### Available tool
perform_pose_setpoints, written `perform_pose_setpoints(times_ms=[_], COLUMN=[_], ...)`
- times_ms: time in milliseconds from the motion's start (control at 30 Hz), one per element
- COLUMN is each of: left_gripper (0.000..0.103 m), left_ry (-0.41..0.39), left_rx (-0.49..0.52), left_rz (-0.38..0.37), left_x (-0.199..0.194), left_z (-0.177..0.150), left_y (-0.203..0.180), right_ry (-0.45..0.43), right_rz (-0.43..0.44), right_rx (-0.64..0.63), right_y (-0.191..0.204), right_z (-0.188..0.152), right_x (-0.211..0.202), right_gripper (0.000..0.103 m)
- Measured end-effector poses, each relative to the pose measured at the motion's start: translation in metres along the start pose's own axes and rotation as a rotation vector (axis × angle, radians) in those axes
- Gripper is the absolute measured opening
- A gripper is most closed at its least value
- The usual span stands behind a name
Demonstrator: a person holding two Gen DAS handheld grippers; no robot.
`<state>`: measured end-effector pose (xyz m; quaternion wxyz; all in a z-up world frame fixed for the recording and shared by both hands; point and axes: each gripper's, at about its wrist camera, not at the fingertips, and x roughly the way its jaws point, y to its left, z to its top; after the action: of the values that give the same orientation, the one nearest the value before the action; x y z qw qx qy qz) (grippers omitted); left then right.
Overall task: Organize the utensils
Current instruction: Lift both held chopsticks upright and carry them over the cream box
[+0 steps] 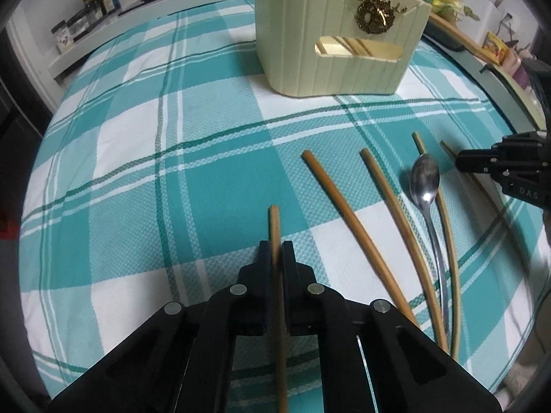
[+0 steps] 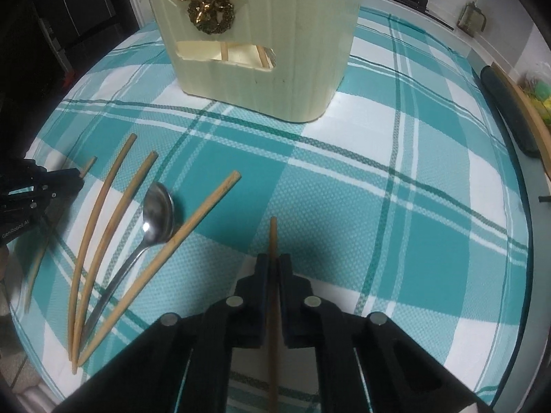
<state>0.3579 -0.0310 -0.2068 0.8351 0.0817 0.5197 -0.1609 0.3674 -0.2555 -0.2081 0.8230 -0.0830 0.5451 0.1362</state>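
Closest in, each gripper is clamped on a chopstick of its own: the left gripper (image 1: 275, 251) pinches a brown chopstick (image 1: 274, 223) whose long axis runs straight forward along the fingers, tip poking out ahead, and the right gripper (image 2: 272, 265) holds a second chopstick (image 2: 273, 237) in the same fore-and-aft way, jaws together on the shaft. Between the two, on the teal checked cloth (image 2: 378, 206), lie the loose utensils: three pale bamboo chopsticks fanned side by side, the nearest one to the right gripper (image 2: 193, 227) angled up and away, and a metal spoon (image 2: 158, 211) bowl-up among them, its handle trailing back toward the near edge. Farther off stands the cream ribbed holder (image 2: 275, 79) with a gold stag badge and a cut-out window, through which sticks already inside show. It lies ahead of both jaws, slightly right of the left gripper's axis and slightly left of the right's; neither arm looks plainly nearer. As I judge it, each held stick must be tipped upright to drop through the open top
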Motion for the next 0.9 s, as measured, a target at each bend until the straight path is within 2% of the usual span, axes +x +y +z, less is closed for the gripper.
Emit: perform_pose_setpoints(times_ms=[133, 400, 533, 667, 900], left_gripper=[0.004, 0.005, 0.005, 0.004, 0.004], left_ry=[-0.126, -0.396, -0.492, -0.553, -0.608], left_rx=[-0.073, -0.112, -0.118, -0.118, -0.111], left_rz=[-0.032, -0.074, -0.094, -0.110, -0.142], left_x=[-0.041, -0.154, -0.192, -0.214, -0.239], left_z=[0.002, 0.000, -0.003, -0.004, 0.002], left_y=[0.009, 0.018, 0.018, 0.013, 0.007], right_ry=[-0.095, -0.390, -0.511, -0.619, -0.761], right_rz=[0.060, 0.112, 0.102, 0.064, 0.022], right_rx=[0.064, 0.098, 0.071, 0.035, 0.039], right_y=[-0.007, 0.000, 0.012, 0.024, 0.031], right_z=[-0.001, -0.013, -0.021, -0.031, -0.033], right_x=[-0.025, -0.145, -0.196, -0.230, -0.258], right_gripper=[0.006, 0.006, 0.006, 0.006, 0.006])
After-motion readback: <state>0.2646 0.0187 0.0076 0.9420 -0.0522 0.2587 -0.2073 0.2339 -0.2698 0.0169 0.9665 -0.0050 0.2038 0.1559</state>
